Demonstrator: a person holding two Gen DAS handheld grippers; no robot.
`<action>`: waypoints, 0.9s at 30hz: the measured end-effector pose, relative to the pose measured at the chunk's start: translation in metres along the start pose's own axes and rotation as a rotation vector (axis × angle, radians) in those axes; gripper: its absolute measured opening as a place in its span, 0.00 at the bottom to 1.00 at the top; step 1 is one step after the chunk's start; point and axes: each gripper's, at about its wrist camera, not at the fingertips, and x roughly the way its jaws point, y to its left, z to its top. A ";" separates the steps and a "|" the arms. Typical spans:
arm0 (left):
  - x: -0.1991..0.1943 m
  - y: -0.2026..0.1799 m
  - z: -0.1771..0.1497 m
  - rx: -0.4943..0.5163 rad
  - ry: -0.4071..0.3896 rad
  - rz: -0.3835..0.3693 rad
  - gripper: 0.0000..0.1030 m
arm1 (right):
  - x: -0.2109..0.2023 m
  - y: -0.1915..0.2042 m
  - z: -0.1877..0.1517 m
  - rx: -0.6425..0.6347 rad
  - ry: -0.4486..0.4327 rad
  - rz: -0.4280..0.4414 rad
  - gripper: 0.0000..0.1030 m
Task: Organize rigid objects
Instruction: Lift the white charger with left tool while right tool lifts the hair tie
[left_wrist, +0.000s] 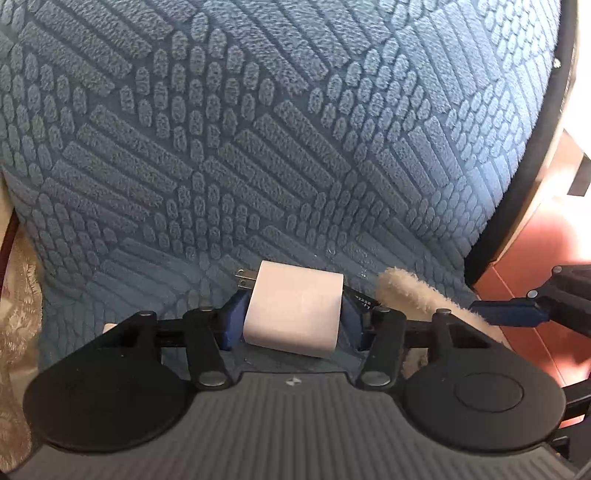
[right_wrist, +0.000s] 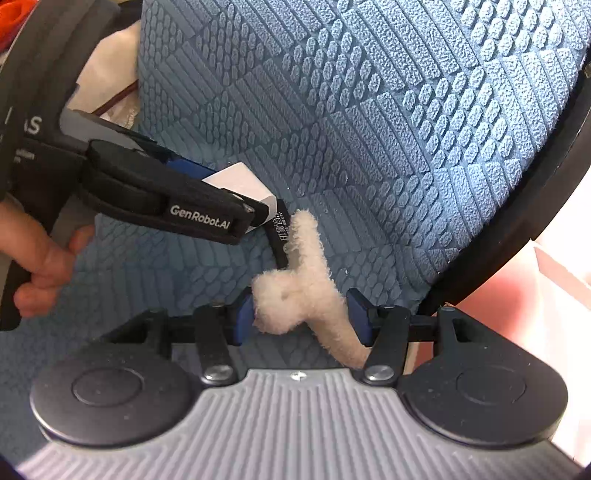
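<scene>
Blue textured cushion (left_wrist: 258, 129) fills both views; left gripper (left_wrist: 293, 317) clamps a white plug adapter (left_wrist: 293, 306), right gripper (right_wrist: 301, 314) clasps a fuzzy cream toy (right_wrist: 303, 291) near its right edge.

Blue embossed cushion (left_wrist: 258, 129), red-brown floor (left_wrist: 535, 266)

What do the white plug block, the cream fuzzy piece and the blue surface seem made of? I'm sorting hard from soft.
White plug adapter: likely hard plastic, smooth matte faces, metal prongs at one end. Cream fuzzy piece: looks like plush or fleece, shaggy fibres at its edges; whether it has a stiff core cannot be told. Blue cushion cover: textile, raised embossed pattern with a nubbly pile.
</scene>
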 end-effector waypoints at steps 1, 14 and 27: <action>-0.006 0.004 0.000 -0.013 0.002 0.001 0.57 | 0.000 0.000 0.000 -0.002 -0.001 -0.001 0.55; -0.038 0.011 -0.009 -0.114 0.020 0.002 0.55 | -0.019 -0.004 -0.008 0.050 -0.009 0.001 0.55; -0.095 0.018 -0.051 -0.225 0.049 -0.015 0.55 | -0.060 0.020 -0.036 0.124 -0.012 -0.007 0.55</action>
